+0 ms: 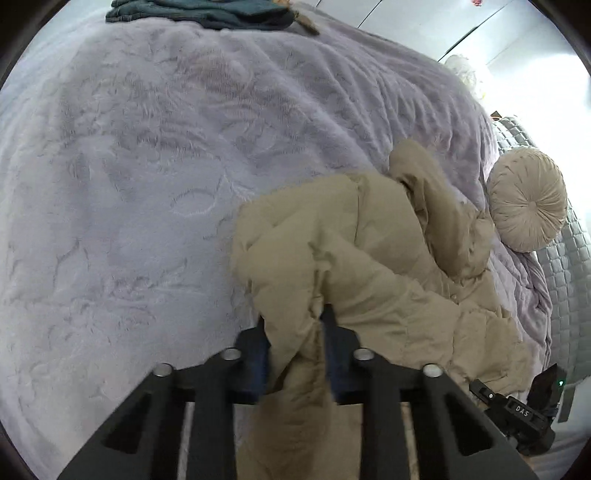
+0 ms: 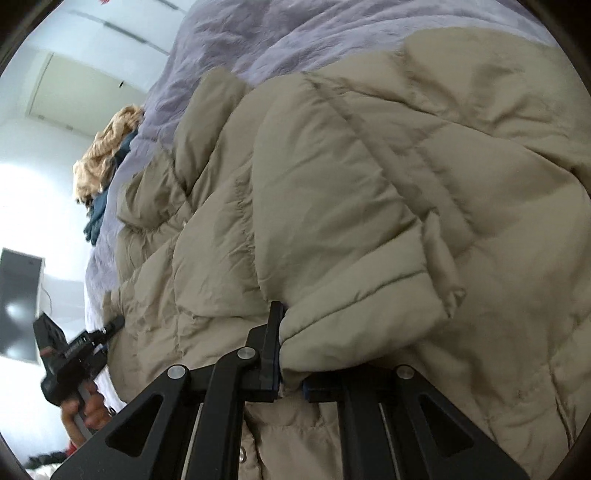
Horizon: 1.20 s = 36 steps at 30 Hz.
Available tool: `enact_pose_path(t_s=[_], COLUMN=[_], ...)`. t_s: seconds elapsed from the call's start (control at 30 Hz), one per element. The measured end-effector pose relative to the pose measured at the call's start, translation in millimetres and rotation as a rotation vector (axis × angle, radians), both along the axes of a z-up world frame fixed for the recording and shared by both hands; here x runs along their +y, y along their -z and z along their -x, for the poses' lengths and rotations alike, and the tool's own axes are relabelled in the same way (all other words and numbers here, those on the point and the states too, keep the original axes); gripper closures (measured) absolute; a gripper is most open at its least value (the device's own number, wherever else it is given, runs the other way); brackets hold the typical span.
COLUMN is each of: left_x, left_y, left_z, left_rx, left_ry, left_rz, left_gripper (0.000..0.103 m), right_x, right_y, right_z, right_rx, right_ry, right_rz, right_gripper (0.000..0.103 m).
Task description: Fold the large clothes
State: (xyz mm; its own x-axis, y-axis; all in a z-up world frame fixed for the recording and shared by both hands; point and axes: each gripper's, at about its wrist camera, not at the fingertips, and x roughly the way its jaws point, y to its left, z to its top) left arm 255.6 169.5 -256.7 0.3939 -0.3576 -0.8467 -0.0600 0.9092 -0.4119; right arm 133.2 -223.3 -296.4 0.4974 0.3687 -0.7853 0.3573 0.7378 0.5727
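Observation:
A beige puffer jacket point(image 1: 369, 258) lies bunched on the lavender plush blanket point(image 1: 129, 184) of a bed, toward its right side. My left gripper point(image 1: 295, 319) is shut on a pinched fold of the jacket's near edge, and fabric hangs down between its fingers. In the right wrist view the jacket point(image 2: 369, 184) fills most of the picture. My right gripper point(image 2: 291, 347) is shut on a thick hem of it; its left finger point(image 2: 273, 332) shows, while the other is buried under the fabric. The left gripper point(image 2: 74, 347), held by a hand, appears at that view's lower left.
A round pleated beige cushion point(image 1: 526, 203) and a grey quilted cover point(image 1: 569, 295) lie at the bed's right edge. Folded dark teal clothes point(image 1: 199, 13) sit at the far edge. A tan knit garment point(image 2: 107, 155) and a dark screen point(image 2: 18, 302) lie to the left.

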Motion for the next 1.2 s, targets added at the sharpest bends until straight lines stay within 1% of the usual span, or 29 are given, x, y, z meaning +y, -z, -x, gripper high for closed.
enact_pose_path(t_s=[0.1,0.23,0.3,0.4,0.47,0.53,0.57,0.6,0.63,0.67,0.7,0.77,0.8,0.87,0.93,0.97,1.0,1.03,1.07,1.13,1.2], left_x=[12,42,47,52,55,56,55,53,48,42,36,15,5,-6,-8,-7,-6,-4,-4,-2,-2], left_y=[0,13,14,4,-9,-18,-24,-30,-35,-37,-38,-31,-22,-7,5,9,11,12,13,14,14], left_z=[1,-1,-1,3,6,12,16,20,24,28,32,36,37,40,41,40,40,38,38,38,38], left_rx=[-0.028,-0.003,0.004,-0.010,-0.033,-0.055,-0.069,-0.079,-0.090,-0.099,-0.101,-0.098,-0.085,-0.053,-0.041,-0.036,-0.034,-0.030,-0.028,-0.027,-0.027], left_ry=[0.001,-0.055,-0.065,-0.090,-0.109,-0.112,-0.102,-0.088,-0.068,-0.047,-0.029,0.021,0.040,0.052,0.040,0.030,0.022,0.016,0.015,0.019,0.021], left_rz=[-0.059,-0.058,-0.093,-0.142,-0.180,-0.199,-0.201,-0.204,-0.207,-0.209,-0.207,-0.236,-0.274,-0.312,-0.323,-0.324,-0.321,-0.315,-0.314,-0.324,-0.338], left_gripper=[0.081,0.081,0.081,0.081,0.081,0.081,0.081,0.081,0.081,0.081,0.081,0.081,0.081,0.081,0.081,0.081,0.081,0.081,0.081,0.081,0.081], right_x=[15,35,39,36,34,31,30,28,27,26,25,23,21,12,1,-3,-9,-13,-14,-15,-9], right_y=[1,8,12,9,7,4,1,-2,-5,-10,-14,-23,-24,-31,-42,-47,-53,-59,-61,-58,-46], right_z=[-12,-32,-36,-32,-31,-28,-28,-27,-25,-23,-21,-16,-13,-3,8,12,17,18,16,8,-3], right_rx=[-0.007,-0.009,0.000,0.001,-0.002,-0.001,-0.001,-0.007,-0.019,-0.034,-0.046,-0.043,-0.034,-0.013,-0.031,-0.048,-0.074,-0.092,-0.096,-0.093,-0.060], right_ry=[-0.023,-0.047,-0.042,-0.046,-0.067,-0.088,-0.097,-0.104,-0.109,-0.109,-0.104,-0.101,-0.096,-0.059,-0.026,-0.015,-0.004,-0.005,-0.013,-0.041,-0.073], right_rz=[-0.016,-0.027,-0.021,-0.035,-0.037,-0.031,-0.030,-0.035,-0.041,-0.047,-0.048,-0.033,-0.030,-0.006,0.044,0.060,0.080,0.100,0.113,0.107,0.122], right_gripper=[0.095,0.095,0.095,0.095,0.093,0.091,0.082,0.065,0.052,0.027,0.023,0.023,0.023,0.023,0.023,0.028,0.049,0.060,0.068,0.069,0.070])
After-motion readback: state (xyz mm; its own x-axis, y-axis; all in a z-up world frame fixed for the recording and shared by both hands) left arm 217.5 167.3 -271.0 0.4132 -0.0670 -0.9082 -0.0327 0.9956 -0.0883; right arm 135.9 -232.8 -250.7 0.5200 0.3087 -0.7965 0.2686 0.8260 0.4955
